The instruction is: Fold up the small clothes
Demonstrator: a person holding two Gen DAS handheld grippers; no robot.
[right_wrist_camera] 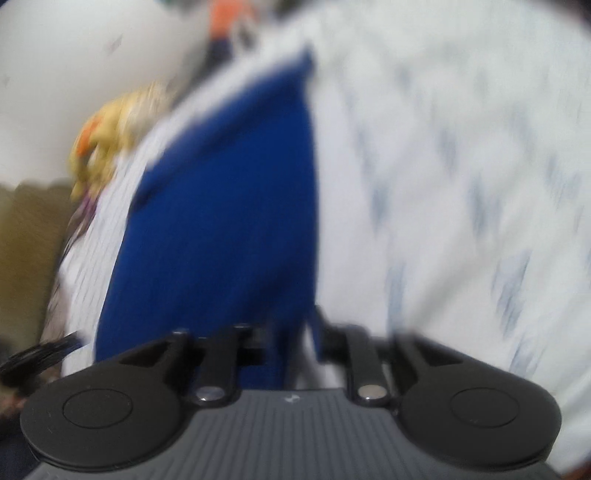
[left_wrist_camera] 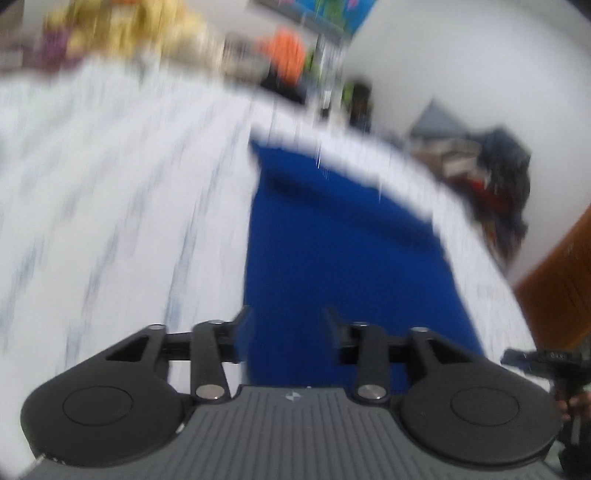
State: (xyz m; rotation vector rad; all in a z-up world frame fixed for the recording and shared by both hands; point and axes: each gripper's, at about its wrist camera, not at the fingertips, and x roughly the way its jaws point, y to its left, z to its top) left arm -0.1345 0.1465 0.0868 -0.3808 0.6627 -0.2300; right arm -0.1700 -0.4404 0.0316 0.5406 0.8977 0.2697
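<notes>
From the left wrist camera, which is badly blurred, the left claw point(left_wrist_camera: 286, 326) stands with its jaws apart and nothing pinched between them. Beyond and beneath the gap lies the blue cloth point(left_wrist_camera: 332, 243), spread flat on a white sheet with faint grey-blue marks point(left_wrist_camera: 122, 192); whether that sheet covers a bed or a table cannot be told. The cloth runs away from the claw toward the far edge of the sheet. Smeared yellow and orange clutter point(left_wrist_camera: 147, 33) sits past that edge, and a dark pile point(left_wrist_camera: 495, 181) lies to the right.

From the right wrist camera, equally blurred, the right claw point(right_wrist_camera: 286, 332) also has its jaws parted. The blue cloth point(right_wrist_camera: 229, 206) reaches right into the gap between them, but the pads do not seem to press on it. The same white sheet point(right_wrist_camera: 461, 184) fills the right side.
</notes>
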